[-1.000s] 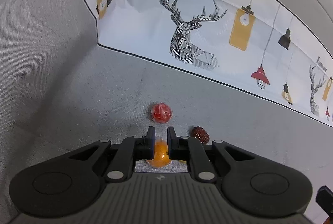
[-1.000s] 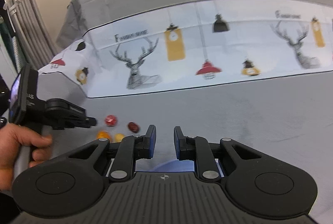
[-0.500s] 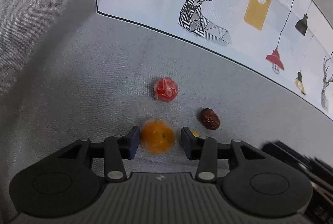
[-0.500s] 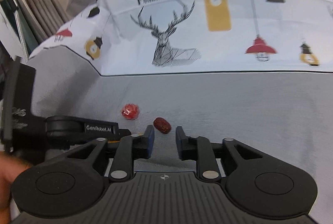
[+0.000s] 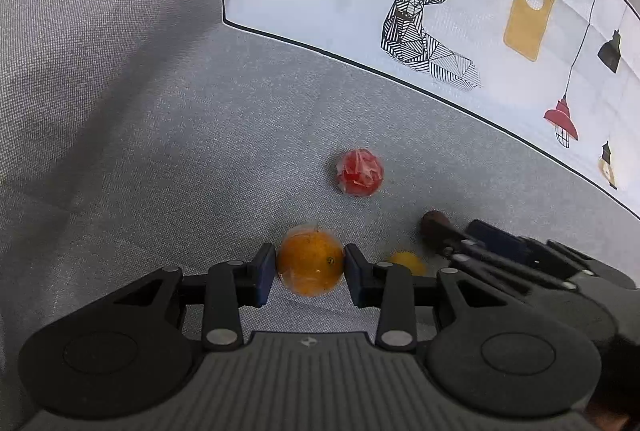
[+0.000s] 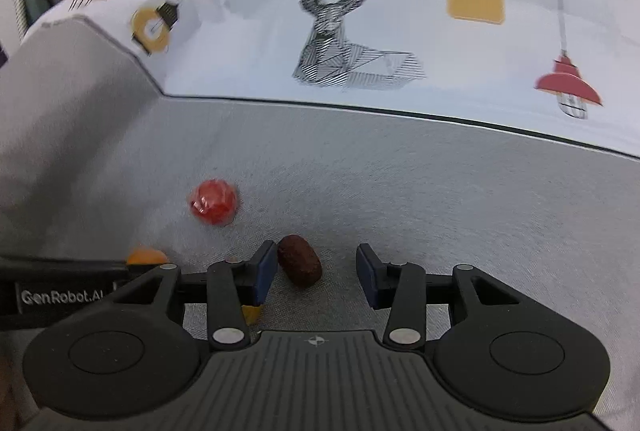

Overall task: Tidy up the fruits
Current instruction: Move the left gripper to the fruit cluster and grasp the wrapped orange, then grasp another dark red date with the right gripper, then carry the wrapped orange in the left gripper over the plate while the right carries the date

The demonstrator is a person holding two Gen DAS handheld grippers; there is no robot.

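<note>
The left gripper, shut a second earlier, was closing with both pads against the orange at lower centre. The right gripper, previously shut, was opening around the brown date, untouched by the right pad.

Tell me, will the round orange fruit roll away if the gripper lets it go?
Probably a little: the round orange fruit is ball-shaped, so it could roll. The soft grey fabric would likely slow it. Its shiny clear wrap may feel slippery to the left gripper, whose jaws are closing around it.
</note>
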